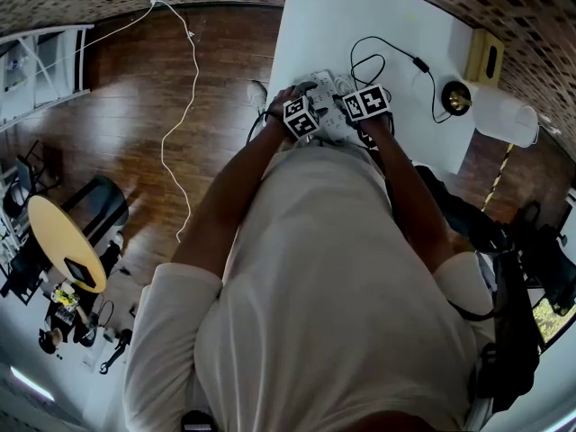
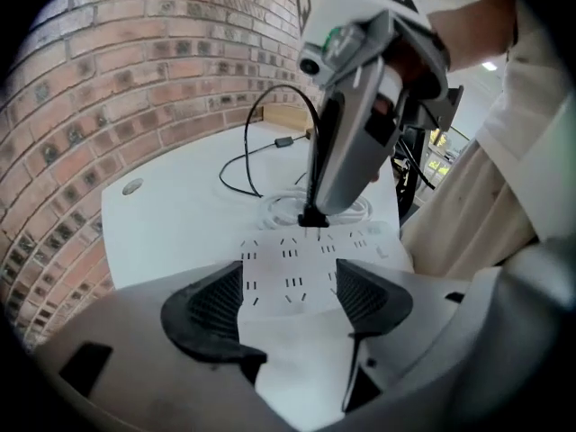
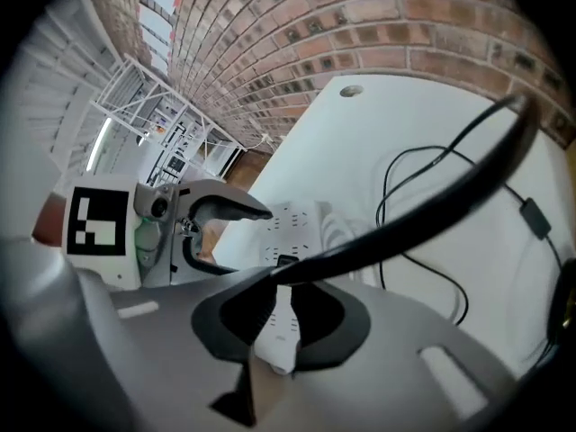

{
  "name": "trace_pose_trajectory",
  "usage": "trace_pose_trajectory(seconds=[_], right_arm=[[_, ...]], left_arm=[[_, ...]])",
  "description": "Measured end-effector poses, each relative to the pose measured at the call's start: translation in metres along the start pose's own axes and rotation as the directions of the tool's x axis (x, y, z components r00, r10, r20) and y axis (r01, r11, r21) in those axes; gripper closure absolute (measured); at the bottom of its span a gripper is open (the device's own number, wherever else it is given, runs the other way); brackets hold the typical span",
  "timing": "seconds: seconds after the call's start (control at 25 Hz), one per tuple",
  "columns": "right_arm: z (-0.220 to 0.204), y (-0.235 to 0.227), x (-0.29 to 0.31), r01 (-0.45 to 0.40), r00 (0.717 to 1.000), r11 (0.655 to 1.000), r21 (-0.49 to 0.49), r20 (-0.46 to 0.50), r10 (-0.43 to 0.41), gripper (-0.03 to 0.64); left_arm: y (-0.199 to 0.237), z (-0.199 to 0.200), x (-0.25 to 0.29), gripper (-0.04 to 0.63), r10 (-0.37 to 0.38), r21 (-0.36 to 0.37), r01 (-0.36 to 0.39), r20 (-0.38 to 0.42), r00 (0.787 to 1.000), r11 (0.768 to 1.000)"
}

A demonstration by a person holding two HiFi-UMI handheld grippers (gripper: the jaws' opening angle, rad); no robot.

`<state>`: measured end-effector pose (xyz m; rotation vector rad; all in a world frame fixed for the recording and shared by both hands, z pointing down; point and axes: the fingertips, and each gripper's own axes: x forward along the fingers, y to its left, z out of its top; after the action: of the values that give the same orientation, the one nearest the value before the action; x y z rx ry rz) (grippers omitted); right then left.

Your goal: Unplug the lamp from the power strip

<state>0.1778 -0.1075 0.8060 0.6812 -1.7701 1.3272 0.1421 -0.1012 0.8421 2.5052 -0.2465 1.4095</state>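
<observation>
Table – white, set against a brick wall; a person stands at its near edge with a gripper in each hand.

Strip – white, several rows of sockets, lying flat on the table near the person. A coil of white cable lies just beyond its far end.

Left gripper – tilted steeply down over the near part of the strip. Jaws stand wide, one pad on each long side of the strip, whose body fills the gap between them: it is clamped on the strip.

Right gripper – just beside the left one, also tilted down, at the strip's far end. Jaws nearly together, pinching the black plug. The plug sits at the far row of sockets; whether its pins are in or out cannot be made out.

Cord – black, rising from the right gripper's jaws, then looping loosely over the table past an inline switch.

Lamp – at the table's far right edge, well apart from the strip, dark base, a white shade beside it.
</observation>
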Motion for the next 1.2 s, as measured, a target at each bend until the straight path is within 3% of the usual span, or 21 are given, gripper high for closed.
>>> trace_pose_trajectory(seconds=[0.08,0.28,0.48,0.56,0.72,0.96,1.12,1.2], right_arm=[[-0.009,0.001,-0.001,-0.036,0.999,0.999,0.023,-0.003,0.036,0.566],[-0.031,0.002,0.002,-0.079,0.996,0.996,0.043,-0.033,0.081,0.566],[-0.043,0.004,0.005,-0.088,0.996,0.996,0.024,-0.029,0.089,0.561],[-0.044,0.003,0.003,-0.088,0.996,0.996,0.013,-0.001,0.088,0.525],[-0.046,0.0,-0.003,-0.099,0.994,0.995,0.004,0.052,0.098,0.474],[-0.049,-0.007,-0.022,-0.116,0.981,0.993,0.032,0.158,0.109,0.465],[-0.039,-0.015,-0.049,-0.169,0.93,0.983,0.07,0.341,0.135,0.488],[-0.034,-0.026,-0.067,-0.165,0.892,0.982,0.091,0.438,0.11,0.497]], left_arm=[[0.001,0.006,-0.011,0.279,0.012,-0.012,-0.012,0.033,0.999,1.0],[-0.007,-0.004,-0.018,0.295,0.025,-0.061,-0.023,0.028,0.999,0.998],[-0.015,-0.002,-0.025,0.299,0.053,-0.177,-0.042,0.058,0.997,0.983],[-0.014,-0.002,-0.028,0.3,0.075,-0.224,-0.058,0.07,0.995,0.973],[-0.01,-0.008,-0.034,0.307,0.129,-0.331,-0.094,0.086,0.988,0.939],[-0.007,-0.021,-0.047,0.316,0.174,-0.462,-0.116,0.085,0.981,0.879],[-0.004,-0.021,-0.062,0.348,0.18,-0.585,-0.084,0.108,0.978,0.807],[0.002,-0.008,-0.081,0.381,0.194,-0.597,-0.076,0.136,0.971,0.799]])
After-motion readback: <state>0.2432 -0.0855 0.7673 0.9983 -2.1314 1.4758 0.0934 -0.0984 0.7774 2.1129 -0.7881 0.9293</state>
